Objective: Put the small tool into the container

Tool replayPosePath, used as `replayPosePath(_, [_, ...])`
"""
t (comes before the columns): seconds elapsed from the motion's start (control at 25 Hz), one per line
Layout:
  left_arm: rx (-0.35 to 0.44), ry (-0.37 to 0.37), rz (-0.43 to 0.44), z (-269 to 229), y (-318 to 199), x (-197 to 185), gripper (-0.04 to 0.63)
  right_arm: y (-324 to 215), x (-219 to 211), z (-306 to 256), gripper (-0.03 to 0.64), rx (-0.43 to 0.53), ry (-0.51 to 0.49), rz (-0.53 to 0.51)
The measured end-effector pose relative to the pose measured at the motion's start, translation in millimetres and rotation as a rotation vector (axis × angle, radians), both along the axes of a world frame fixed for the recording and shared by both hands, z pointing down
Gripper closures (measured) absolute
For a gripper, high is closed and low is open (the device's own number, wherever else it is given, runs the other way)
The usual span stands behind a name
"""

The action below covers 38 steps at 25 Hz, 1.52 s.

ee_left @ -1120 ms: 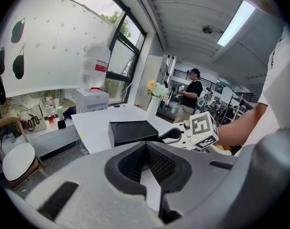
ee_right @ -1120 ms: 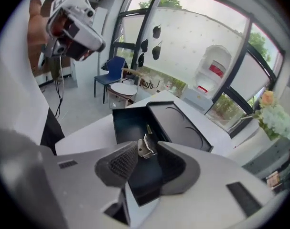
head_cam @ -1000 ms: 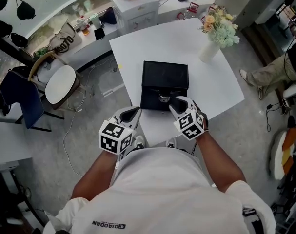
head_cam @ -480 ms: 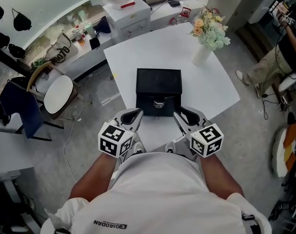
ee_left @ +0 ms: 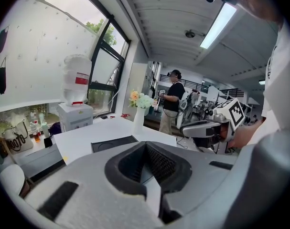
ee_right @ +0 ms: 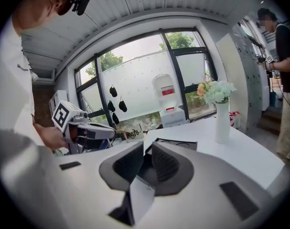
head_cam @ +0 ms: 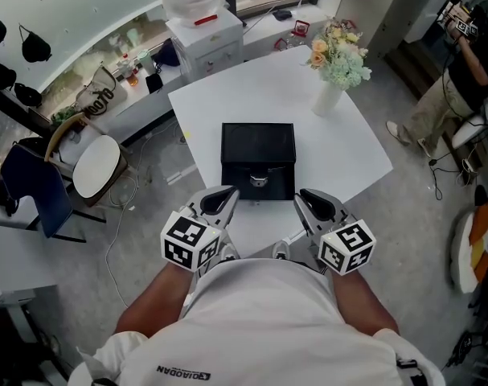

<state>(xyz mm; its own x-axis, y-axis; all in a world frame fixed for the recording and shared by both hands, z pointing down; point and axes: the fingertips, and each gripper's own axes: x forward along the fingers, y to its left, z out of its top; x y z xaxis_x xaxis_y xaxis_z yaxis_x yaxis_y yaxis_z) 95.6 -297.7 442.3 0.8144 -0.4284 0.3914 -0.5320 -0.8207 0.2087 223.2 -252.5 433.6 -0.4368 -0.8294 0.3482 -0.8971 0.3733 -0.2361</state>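
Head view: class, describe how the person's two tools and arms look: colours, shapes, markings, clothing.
The left tool and right tool are light grey, wedge-shaped shells lined with dark ribbed pads. Each carries a white cube printed with black square markers. The person wears a white short-sleeved T-shirt with dark lettering; forearms are uncovered. No cables show.

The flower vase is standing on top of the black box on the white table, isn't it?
Not quite. The flower vase stands on the white table itself, apart from the black box, near the table's far right corner. The head view shows it.
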Motion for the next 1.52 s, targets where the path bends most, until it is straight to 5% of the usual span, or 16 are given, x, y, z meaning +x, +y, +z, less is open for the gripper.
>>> replayPosePath(0.2, [0.003,-0.003,-0.002,-1,2,2,0.586,-1,4,0,0.609,0.017,-0.006,0.015])
replayPosePath(0.52, [0.009,0.001,-0.021,-4,3,1,0.586,-4,10,-3,0.611,0.03,-0.067,0.032])
replayPosePath(1.52, [0.012,-0.002,-0.024,-5,8,1,0.586,-3,2,-1,0.612,0.03,-0.038,-0.034])
